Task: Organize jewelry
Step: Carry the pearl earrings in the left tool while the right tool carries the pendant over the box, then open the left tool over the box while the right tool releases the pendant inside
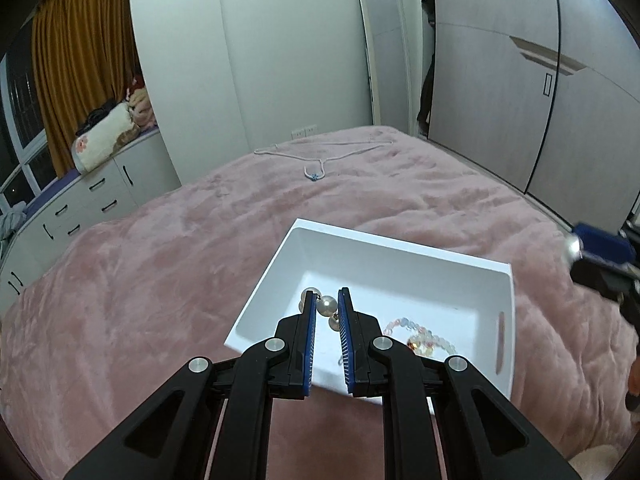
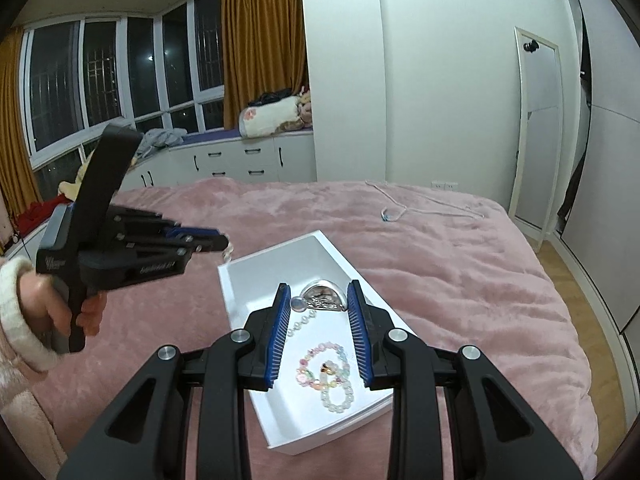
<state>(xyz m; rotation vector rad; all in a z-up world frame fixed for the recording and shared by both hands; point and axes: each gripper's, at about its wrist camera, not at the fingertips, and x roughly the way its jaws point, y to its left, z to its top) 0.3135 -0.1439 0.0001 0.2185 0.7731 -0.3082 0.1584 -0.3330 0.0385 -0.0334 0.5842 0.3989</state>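
Jewelry already lies in the white tray (image 2: 240, 280) on the bed (image 2: 460, 264): a pastel bead bracelet (image 2: 328, 376), pearl pieces (image 1: 326, 305) and a silver piece (image 2: 324, 292). Left gripper (image 1: 325, 320) jaws are closed and empty above it, right gripper (image 2: 319, 330) jaws part-open and empty. Farther off, a white necklace (image 1: 320, 160) still lies on the bed, left to collect.

pink bedspread (image 1: 160, 280) under the claw; mirror (image 1: 386, 48) leaning on the wall far ahead; orange curtain (image 2: 260, 40) and white drawers (image 2: 248, 160) ahead-left

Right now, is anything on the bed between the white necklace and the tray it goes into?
Nothing visible. Only bare pink blanket lies between the necklace and the far rim of the white tray.
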